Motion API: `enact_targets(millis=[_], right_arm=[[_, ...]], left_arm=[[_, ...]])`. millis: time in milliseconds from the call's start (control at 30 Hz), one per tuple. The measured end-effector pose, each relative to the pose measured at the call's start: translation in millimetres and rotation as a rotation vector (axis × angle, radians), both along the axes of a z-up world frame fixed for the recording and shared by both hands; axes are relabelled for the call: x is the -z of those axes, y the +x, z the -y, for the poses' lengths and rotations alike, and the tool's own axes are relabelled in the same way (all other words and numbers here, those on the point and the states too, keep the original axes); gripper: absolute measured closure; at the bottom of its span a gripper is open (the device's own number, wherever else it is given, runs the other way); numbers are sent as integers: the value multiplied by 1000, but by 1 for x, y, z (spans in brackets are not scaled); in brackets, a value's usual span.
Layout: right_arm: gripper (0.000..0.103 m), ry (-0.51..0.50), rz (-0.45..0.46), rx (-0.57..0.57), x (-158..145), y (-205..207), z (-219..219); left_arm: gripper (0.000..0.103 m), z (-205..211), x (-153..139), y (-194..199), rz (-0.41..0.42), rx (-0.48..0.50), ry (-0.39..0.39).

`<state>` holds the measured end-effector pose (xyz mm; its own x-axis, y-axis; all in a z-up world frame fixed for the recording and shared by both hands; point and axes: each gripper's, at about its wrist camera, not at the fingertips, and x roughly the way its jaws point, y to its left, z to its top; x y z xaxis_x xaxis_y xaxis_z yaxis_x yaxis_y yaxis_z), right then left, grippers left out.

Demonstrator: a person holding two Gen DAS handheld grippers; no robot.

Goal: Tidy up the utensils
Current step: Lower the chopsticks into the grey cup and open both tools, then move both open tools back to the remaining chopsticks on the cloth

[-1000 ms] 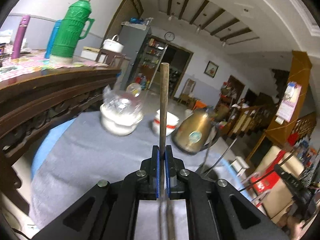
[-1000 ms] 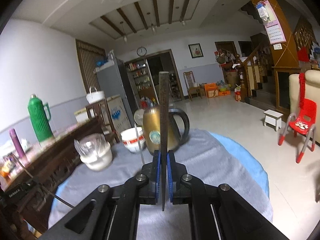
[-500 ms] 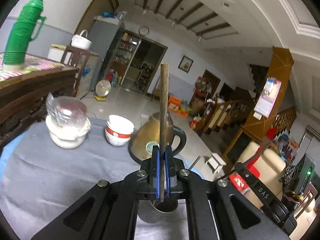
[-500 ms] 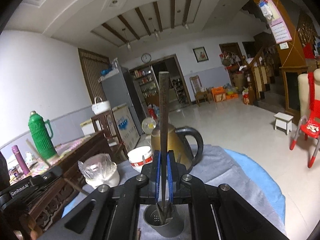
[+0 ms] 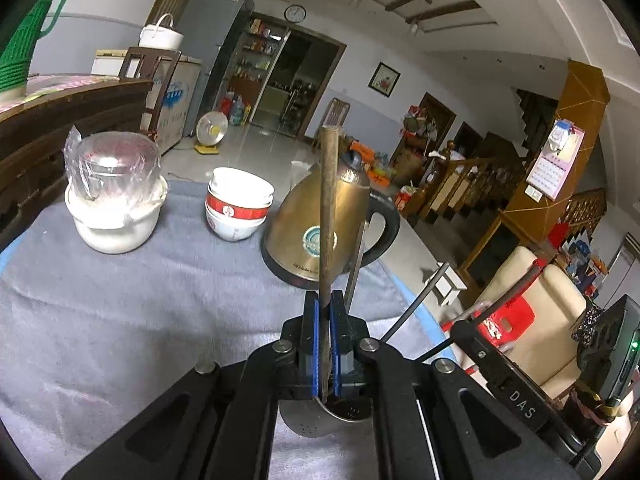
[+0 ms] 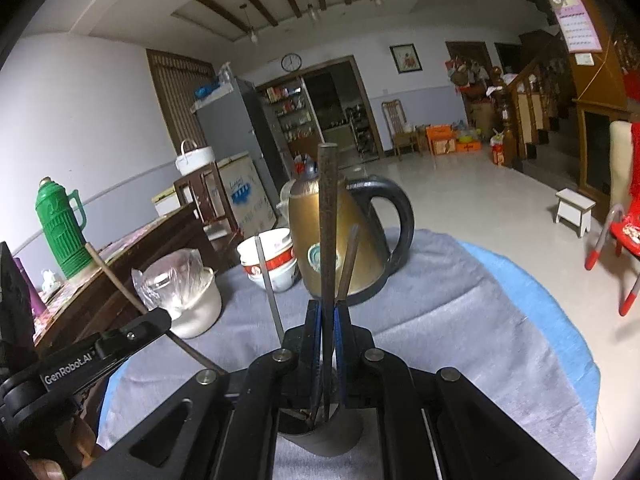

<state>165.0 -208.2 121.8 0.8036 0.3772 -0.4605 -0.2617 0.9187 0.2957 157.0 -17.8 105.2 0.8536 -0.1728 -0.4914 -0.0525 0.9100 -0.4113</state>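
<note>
We are lowering two chopsticks into the holder (image 5: 328,420) at six o'clock, left gripper (image 5: 326,344) and right gripper (image 6: 327,344) each clamped on a chopstick (image 5: 329,208), others already inside, release remaining.

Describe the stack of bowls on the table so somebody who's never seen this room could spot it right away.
Find the round table draped in a grey cloth. On its far side three things stand in a row: a white pot covered with clear plastic, then the stacked bowls, then a brass-coloured kettle with a black handle. The bowls are the middle one, white with a red patterned band, the only red there.
</note>
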Motion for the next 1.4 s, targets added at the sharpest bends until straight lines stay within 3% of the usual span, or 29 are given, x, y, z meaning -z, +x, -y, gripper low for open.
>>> enact_targets(millis=[200, 300, 367, 567, 667, 700, 767, 800, 833, 900, 1033, 1067, 1100, 1233, 1400], right_arm=[[92, -1, -81, -15, 11, 15, -5], [92, 0, -104, -5, 10, 16, -3], [92, 1, -99, 8, 6, 14, 1], [91, 16, -74, 56, -10, -10, 21], [84, 22, -77, 61, -14, -32, 28], [75, 27, -83, 57, -12, -40, 30], [44, 20, -99, 46, -7, -54, 30], [15, 11, -110, 38, -2, -62, 29], [11, -3, -126, 18, 7, -71, 25], [11, -33, -179, -31, 22, -81, 16], [13, -51, -377, -171, 71, -87, -13], [15, -62, -411, -192, 80, -87, -20], [24, -83, -444, -214, 89, -87, -29], [60, -103, -543, -268, 111, -76, -55], [63, -113, -602, -300, 121, -59, -81]], left_arm=[[98, 4, 9, 13, -75, 31, -7], [78, 0, 7, 11, -87, 31, -17], [60, -3, 1, 5, -72, 20, -14], [38, -28, -19, -39, -5, -26, -18], [25, -45, -21, -72, 7, -61, -23], [23, -54, -19, -87, 10, -77, -24], [18, -66, -8, -109, -21, -111, -13], [18, -70, -1, -115, -38, -117, -8], [18, -76, 11, -124, -72, -127, 7], [18, -83, 34, -136, -156, -151, 45], [18, -96, 84, -158, -328, -175, 67], [18, -97, 91, -162, -354, -179, 68], [18, -99, 98, -168, -375, -182, 67], [18, -100, 112, -178, -406, -168, 53], [18, -92, 111, -179, -395, -140, 53]])
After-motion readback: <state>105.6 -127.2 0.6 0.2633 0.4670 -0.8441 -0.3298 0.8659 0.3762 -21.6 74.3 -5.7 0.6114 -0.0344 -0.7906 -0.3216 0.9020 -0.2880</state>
